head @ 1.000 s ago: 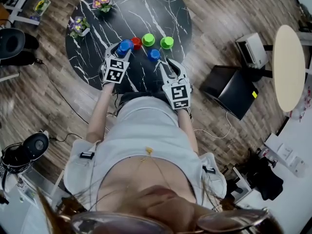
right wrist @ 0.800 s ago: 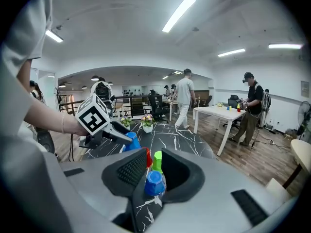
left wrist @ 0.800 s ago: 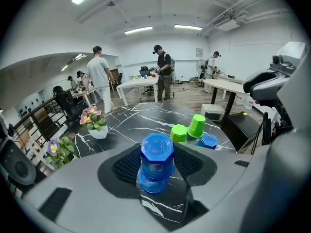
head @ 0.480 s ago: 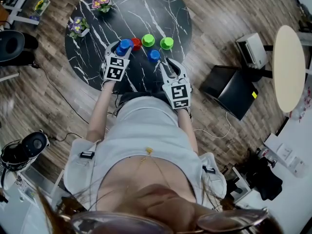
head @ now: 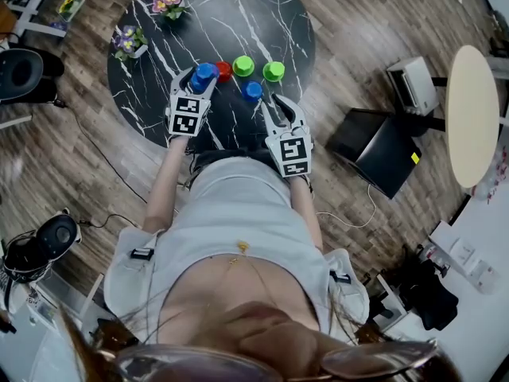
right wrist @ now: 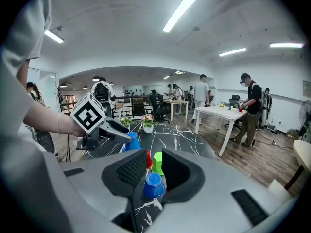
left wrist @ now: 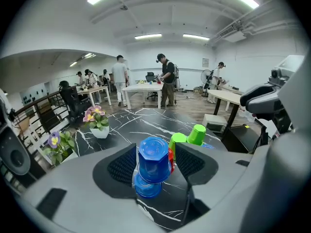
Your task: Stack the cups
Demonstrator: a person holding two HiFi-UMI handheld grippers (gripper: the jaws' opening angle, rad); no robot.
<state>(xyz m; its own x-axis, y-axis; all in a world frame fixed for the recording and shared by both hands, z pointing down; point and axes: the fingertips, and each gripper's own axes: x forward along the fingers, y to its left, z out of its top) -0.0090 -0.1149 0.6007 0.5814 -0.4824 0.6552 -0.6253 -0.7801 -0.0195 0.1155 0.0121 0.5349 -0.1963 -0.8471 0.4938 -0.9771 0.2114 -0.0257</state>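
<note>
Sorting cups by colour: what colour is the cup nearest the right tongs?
Blue: a small blue plastic cup, clearest in the right gripper view.

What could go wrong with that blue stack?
The left fingers have just been opening with the top blue cup between them; it looks askew on the lower blue cup and might topple. Pulling back, the fingers could clip it or the red cup close beside. The right fingers point at the single blue cup and could nudge it.
</note>
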